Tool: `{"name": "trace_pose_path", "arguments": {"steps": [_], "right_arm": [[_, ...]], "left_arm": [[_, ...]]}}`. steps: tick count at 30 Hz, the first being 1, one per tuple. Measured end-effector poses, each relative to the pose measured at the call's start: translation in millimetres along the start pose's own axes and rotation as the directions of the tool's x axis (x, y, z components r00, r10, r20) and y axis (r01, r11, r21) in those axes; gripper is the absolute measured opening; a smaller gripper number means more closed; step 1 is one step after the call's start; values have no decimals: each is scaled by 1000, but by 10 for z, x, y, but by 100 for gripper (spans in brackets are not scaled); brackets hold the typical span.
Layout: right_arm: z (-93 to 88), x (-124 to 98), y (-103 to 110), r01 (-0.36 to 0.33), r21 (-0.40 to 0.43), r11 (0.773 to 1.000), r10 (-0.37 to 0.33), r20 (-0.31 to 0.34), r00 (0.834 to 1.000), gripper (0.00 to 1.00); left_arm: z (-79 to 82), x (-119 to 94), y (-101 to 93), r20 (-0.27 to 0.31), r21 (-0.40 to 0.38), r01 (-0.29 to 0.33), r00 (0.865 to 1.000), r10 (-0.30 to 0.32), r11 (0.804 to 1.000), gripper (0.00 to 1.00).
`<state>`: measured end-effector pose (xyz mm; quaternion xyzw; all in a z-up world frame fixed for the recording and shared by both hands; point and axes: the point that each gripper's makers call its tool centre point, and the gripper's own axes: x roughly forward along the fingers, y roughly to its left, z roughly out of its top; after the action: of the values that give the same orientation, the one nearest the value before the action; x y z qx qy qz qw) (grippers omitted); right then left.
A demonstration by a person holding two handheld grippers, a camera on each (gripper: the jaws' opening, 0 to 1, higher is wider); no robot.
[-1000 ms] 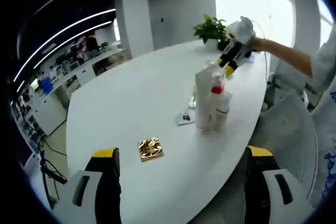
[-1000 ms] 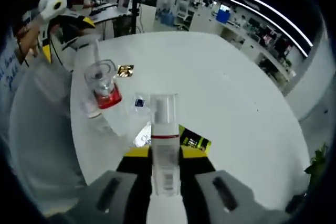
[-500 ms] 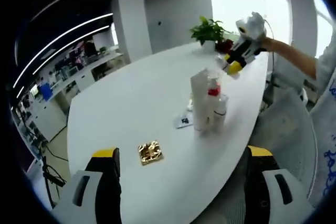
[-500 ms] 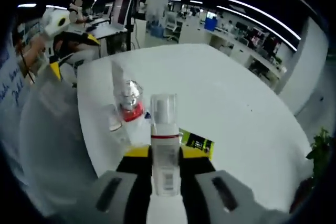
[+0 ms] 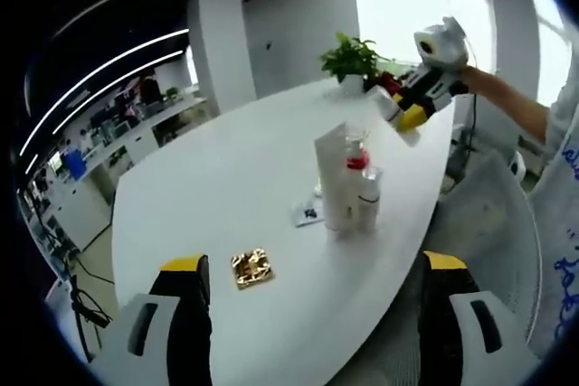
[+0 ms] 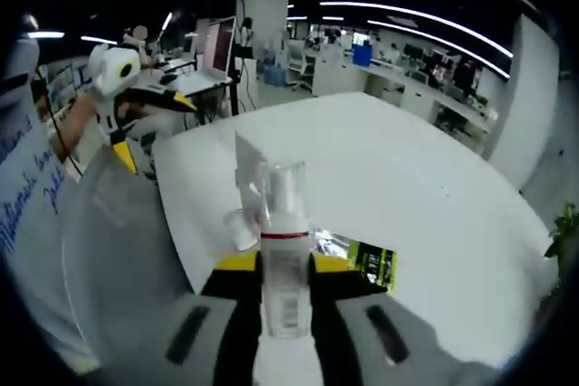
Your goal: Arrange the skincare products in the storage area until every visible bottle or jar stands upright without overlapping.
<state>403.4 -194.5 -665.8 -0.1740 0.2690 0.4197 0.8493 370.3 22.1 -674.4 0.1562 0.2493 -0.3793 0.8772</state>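
- Holding a pump bottle (image 6: 283,250) in my right hand-held gripper (image 6: 282,268), jaws pinching its body, clear cap pointing toward 12 o'clock in the right gripper view.
- My left hand-held gripper (image 5: 308,314) is spread wide with nothing between its jaws, raised over the near edge of the white worktop (image 5: 235,178).
- On the worktop, in the left gripper view, a white tube (image 5: 331,178), a red-collared bottle (image 5: 355,164) and a small white bottle (image 5: 369,205) stand upright in a tight cluster, touching or nearly so.
- A sachet (image 5: 308,214) lies just at the cluster's 9 o'clock; a gold wrapper (image 5: 251,268) lies apart at its 7 o'clock.
- A plant (image 5: 348,56) sits at the worktop's far end.
- A yellow-and-black packet (image 6: 373,261) lies at 3 o'clock of my held bottle.
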Motion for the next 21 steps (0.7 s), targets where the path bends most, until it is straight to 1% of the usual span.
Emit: {"name": "trace_pose_path", "arguments": {"steps": [3, 6, 8, 10, 12, 13, 14, 17, 19, 21], "right_arm": [[36, 12, 86, -19, 3, 1000, 19, 19, 1000, 19], [90, 54, 217, -46, 2, 999, 46, 44, 998, 19], [115, 83, 309, -68, -3, 998, 68, 49, 996, 19], [147, 104, 362, -74, -14, 997, 74, 60, 995, 19], [172, 136, 428, -92, -15, 996, 93, 64, 994, 19], [182, 162, 466, -101, -19, 995, 102, 64, 993, 19], [184, 178, 488, -107, -15, 994, 108, 60, 992, 19], [229, 231, 573, -133, -18, 991, 134, 77, 988, 19], [247, 283, 619, -139, -18, 990, 140, 81, 987, 19], [255, 335, 683, -154, -28, 988, 156, 79, 985, 19]], "left_arm": [[16, 5, -38, 10, -1, 12, 1000, -12, 1000, 92], [20, 9, -55, 16, -5, 20, 1000, -20, 1000, 91], [12, 12, -60, 13, -9, 23, 1000, -23, 1000, 90], [12, 13, -70, 15, -11, 27, 1000, -27, 1000, 89], [36, 8, -98, 29, -19, 38, 999, -38, 999, 90], [72, -1, -126, 49, -21, 52, 998, -51, 998, 90], [86, -5, -138, 56, -23, 57, 997, -55, 998, 88], [101, -9, -155, 60, -16, 58, 997, -57, 998, 86], [104, -6, -156, 59, -13, 57, 997, -56, 998, 86], [117, 0, -174, 65, -9, 67, 996, -67, 998, 82]]}}
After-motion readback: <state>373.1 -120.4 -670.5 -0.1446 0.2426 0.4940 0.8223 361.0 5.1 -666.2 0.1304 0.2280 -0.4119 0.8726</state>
